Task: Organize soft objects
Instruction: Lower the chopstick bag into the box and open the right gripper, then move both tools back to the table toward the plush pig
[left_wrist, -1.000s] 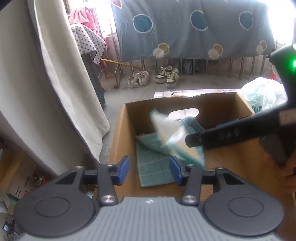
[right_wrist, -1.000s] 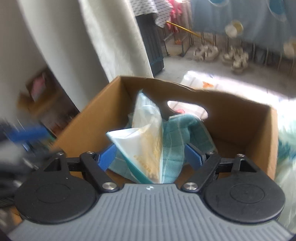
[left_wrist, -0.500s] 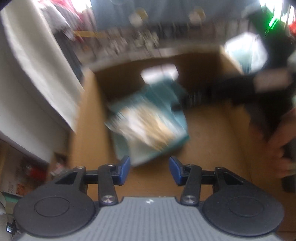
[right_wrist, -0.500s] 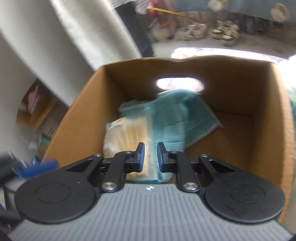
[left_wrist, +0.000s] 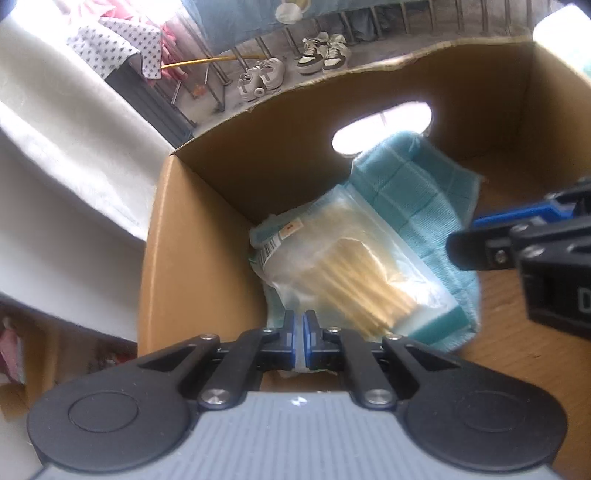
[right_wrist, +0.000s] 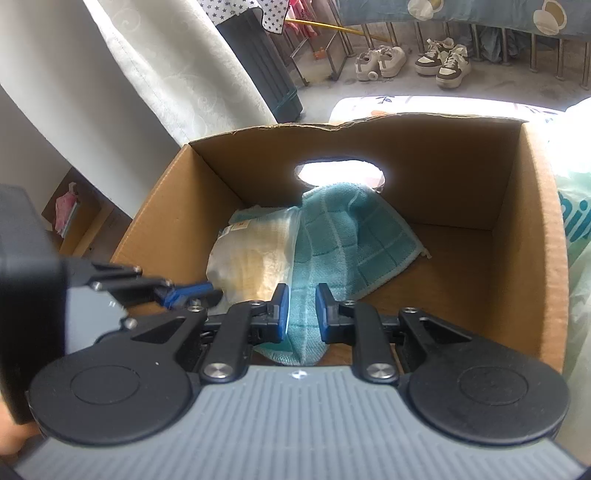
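A clear plastic pack with a yellow cloth (left_wrist: 354, 273) lies on a teal checked towel (left_wrist: 417, 192) inside an open cardboard box (left_wrist: 173, 266). My left gripper (left_wrist: 299, 341) is shut on the near edge of the pack. My right gripper (right_wrist: 301, 314) hangs over the near part of the towel (right_wrist: 340, 236), its jaws narrowly apart with towel showing between them; whether it pinches the cloth is unclear. The pack (right_wrist: 255, 254) lies left of the towel. The right gripper also shows at the right in the left wrist view (left_wrist: 517, 236).
The box has a hand hole (right_wrist: 340, 173) in its far wall. A white curtain (right_wrist: 159, 74) hangs to the left. Shoes (right_wrist: 413, 62) stand on the floor beyond the box. A pale plastic bag (right_wrist: 576, 236) lies against the box's right side.
The right gripper let the pack and towel drop into the box and narrowed its jaws. The left gripper came down into the box and shut on the pack's edge.
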